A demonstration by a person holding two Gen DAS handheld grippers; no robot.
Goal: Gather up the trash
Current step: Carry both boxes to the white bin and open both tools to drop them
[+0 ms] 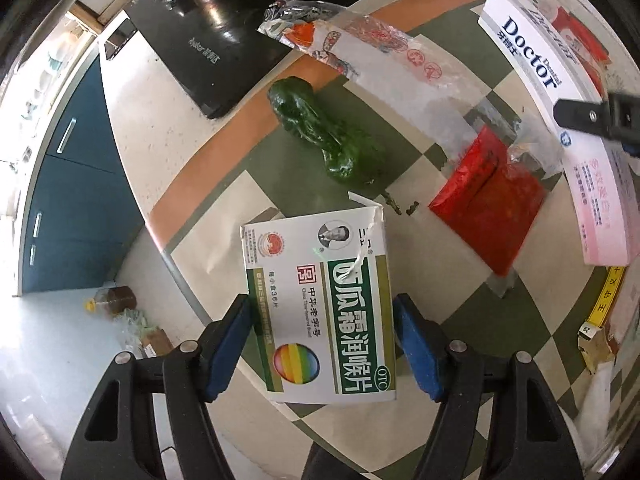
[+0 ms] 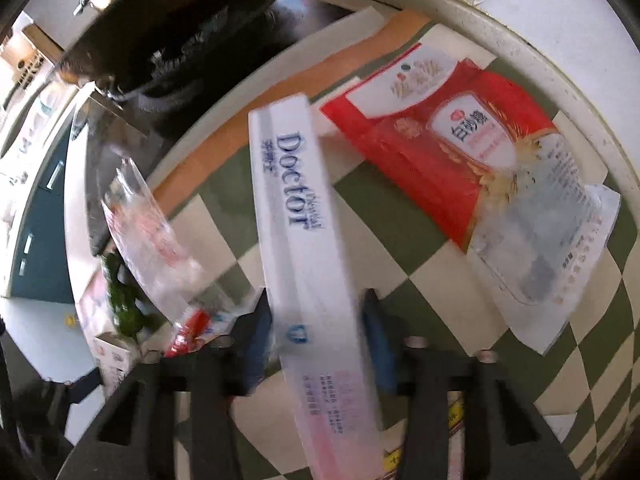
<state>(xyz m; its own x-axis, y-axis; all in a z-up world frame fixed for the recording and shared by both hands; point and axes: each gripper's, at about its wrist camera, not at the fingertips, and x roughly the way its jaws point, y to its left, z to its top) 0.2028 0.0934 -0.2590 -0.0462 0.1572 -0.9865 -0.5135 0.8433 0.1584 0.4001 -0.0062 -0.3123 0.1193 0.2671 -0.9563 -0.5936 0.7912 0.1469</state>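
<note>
My left gripper [image 1: 322, 344] is shut on a green and white medicine box [image 1: 320, 304], its blue pads against both sides, above the checkered cloth [image 1: 280, 168]. My right gripper [image 2: 316, 340] is shut on a long white toothpaste box marked "Doctor" [image 2: 304, 232], which also shows in the left wrist view [image 1: 560, 112]. On the cloth lie a green pepper [image 1: 320, 128], a red packet [image 1: 492, 204], a clear printed wrapper [image 1: 384, 56] and a red and white sugar bag [image 2: 472, 168].
A black appliance [image 1: 208, 48] stands at the cloth's far edge on the white counter [image 1: 152, 128]. Blue cabinets [image 1: 76, 184] are at the left. A bottle [image 1: 116, 300] stands on the floor below. A yellow tape measure [image 1: 604, 304] lies at the right.
</note>
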